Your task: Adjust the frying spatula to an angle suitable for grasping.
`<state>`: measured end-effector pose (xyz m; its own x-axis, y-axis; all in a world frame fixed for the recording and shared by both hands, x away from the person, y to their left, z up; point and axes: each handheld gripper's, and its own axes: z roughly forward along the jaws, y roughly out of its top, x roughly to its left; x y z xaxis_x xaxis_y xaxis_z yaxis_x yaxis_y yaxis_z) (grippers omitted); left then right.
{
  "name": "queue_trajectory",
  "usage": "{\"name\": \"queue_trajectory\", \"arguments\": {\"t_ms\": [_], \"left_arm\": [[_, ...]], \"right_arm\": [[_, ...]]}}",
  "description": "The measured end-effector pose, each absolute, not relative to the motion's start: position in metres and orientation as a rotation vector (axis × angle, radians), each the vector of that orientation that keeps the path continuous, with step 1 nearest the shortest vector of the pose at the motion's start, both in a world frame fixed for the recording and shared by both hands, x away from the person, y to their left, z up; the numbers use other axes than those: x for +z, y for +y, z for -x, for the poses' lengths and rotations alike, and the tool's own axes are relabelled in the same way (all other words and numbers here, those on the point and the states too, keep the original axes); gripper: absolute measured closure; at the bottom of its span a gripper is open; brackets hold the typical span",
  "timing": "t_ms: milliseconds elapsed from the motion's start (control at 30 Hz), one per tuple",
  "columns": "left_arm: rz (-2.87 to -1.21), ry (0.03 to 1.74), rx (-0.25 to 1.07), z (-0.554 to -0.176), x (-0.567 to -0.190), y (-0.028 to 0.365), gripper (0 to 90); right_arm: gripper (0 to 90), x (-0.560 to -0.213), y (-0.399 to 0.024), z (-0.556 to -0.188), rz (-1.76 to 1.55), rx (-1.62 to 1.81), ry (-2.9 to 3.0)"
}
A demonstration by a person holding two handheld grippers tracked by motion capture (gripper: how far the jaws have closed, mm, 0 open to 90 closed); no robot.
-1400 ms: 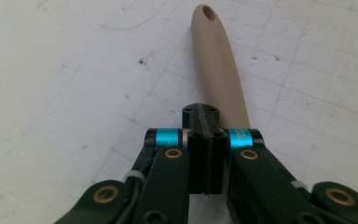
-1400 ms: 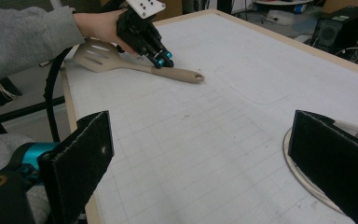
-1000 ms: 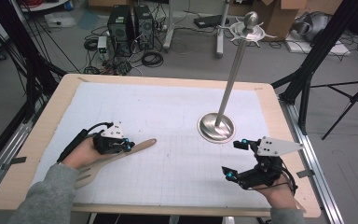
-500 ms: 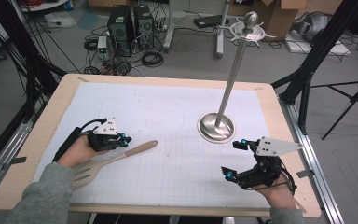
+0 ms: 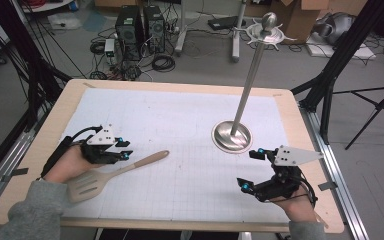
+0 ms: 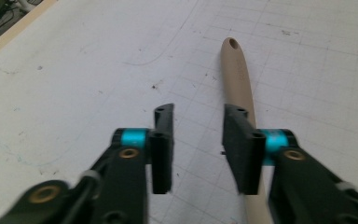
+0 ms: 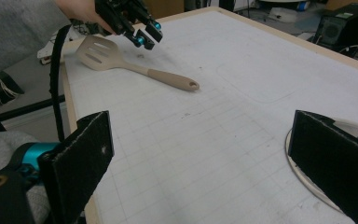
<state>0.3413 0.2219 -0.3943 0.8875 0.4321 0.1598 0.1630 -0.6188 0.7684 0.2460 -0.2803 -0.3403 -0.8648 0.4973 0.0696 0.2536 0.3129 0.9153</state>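
High view. The left gripper [image 5: 122, 150] hovers just above the spatula [image 5: 111, 173], which lies flat on the table [image 5: 180, 125]; its jaws have just been opening and now stand apart with nothing between them. The spatula's long axis runs diagonally: slotted blade toward the person's left hand [image 5: 67, 165], handle tip pointing away toward the middle of the table. The right gripper [image 5: 250, 170] sits well apart, jaws spread wide and empty, just beside the base of the metal stand [image 5: 232, 136].

Left gripper view. The fingers [image 6: 163, 140] are parted; the handle [image 6: 237, 74] passes under the right-hand finger and extends straight ahead of it, off the gap's centre.

Right gripper view. Both pads [image 7: 81, 154] stand far apart around bare table. The spatula [image 7: 135, 63] lies well ahead and to the left, directly below the left gripper [image 7: 144, 35].

Judgement: the left hand is much the nearer; a re-grasp would need a small sideways shift to bring the handle between the fingers.
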Motion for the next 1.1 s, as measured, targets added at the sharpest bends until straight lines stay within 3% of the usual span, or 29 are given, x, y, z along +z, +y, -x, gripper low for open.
{"name": "queue_trajectory", "arguments": {"t_ms": [133, 300, 433, 700, 800, 1100], "left_arm": [[-2.219, 0.468, 0.427, -0.338, -0.392, 0.221, 35.9], [-2.171, 0.507, 0.376, -0.332, -0.388, 0.226, 22.2], [-2.188, 0.559, 0.361, -0.326, -0.386, 0.226, 16.3], [-2.247, 0.570, 0.379, -0.315, -0.390, 0.222, 16.7], [-2.237, 0.549, 0.350, -0.308, -0.389, 0.222, 22.8], [-2.238, 0.558, 0.327, -0.303, -0.390, 0.225, 24.4]], "right_arm": [[5.6, -0.340, -0.279, -0.249, -0.682, 1.585, 2.351], [5.6, -0.341, -0.276, -0.252, -0.677, 1.584, 2.359], [5.6, -0.340, -0.273, -0.254, -0.667, 1.587, 2.365], [5.6, -0.341, -0.270, -0.261, -0.669, 1.597, 2.369], [5.6, -0.341, -0.269, -0.260, -0.661, 1.599, 2.373], [5.6, -0.340, -0.267, -0.264, -0.651, 1.610, 2.374]]}}
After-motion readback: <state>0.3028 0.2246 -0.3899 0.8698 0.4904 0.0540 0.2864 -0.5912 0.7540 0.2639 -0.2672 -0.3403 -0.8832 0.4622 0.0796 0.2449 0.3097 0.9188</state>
